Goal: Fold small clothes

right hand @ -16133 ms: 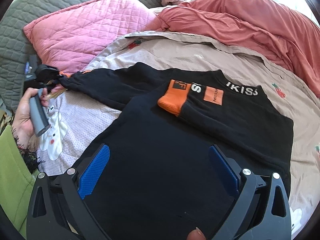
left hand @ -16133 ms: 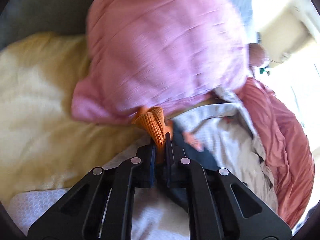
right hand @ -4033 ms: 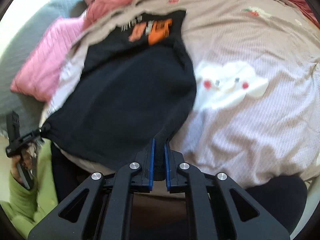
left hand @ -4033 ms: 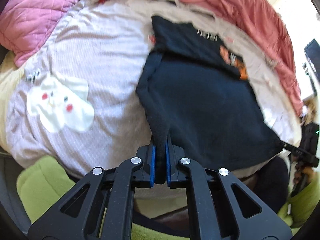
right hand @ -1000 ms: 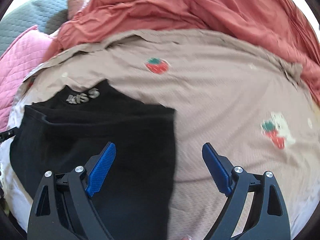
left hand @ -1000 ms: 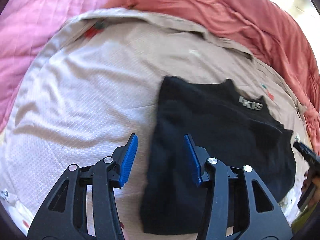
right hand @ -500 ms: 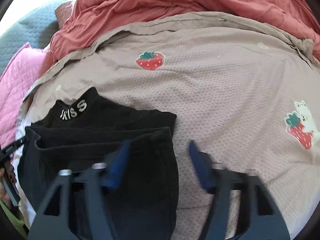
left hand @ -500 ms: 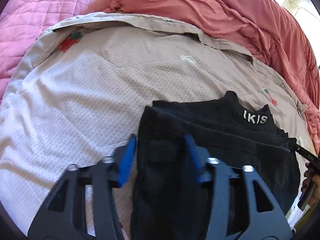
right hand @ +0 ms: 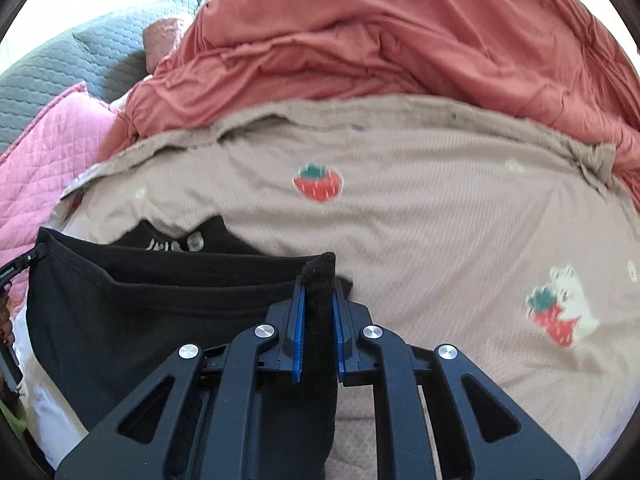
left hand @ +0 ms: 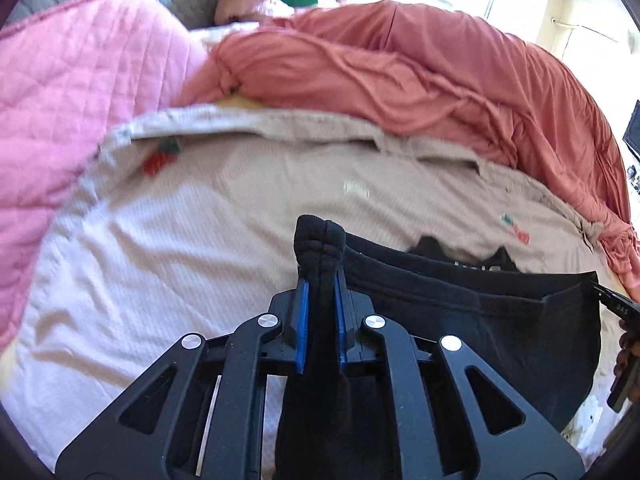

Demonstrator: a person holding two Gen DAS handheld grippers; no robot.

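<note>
Black garment (left hand: pixel 460 300) (bunched), right gripper (right hand: pixel 319 316) closing – pinched

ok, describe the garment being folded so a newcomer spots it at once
On the beige strawberry-print blanket, below the heaped red duvet, lies a black sweatshirt. It is the only black item, with white collar lettering, each near corner pinched in a gripper.

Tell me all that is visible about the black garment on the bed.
The black knit garment looks soft and thick, with white letters on its collar. It lies partly folded on the beige strawberry-print bedsheet. Its near edge is lifted and stretched between the two grippers: the left gripper is shut on one bunched corner, and the right gripper is closing on the other corner, with the cloth pinched between its blue pads.
</note>
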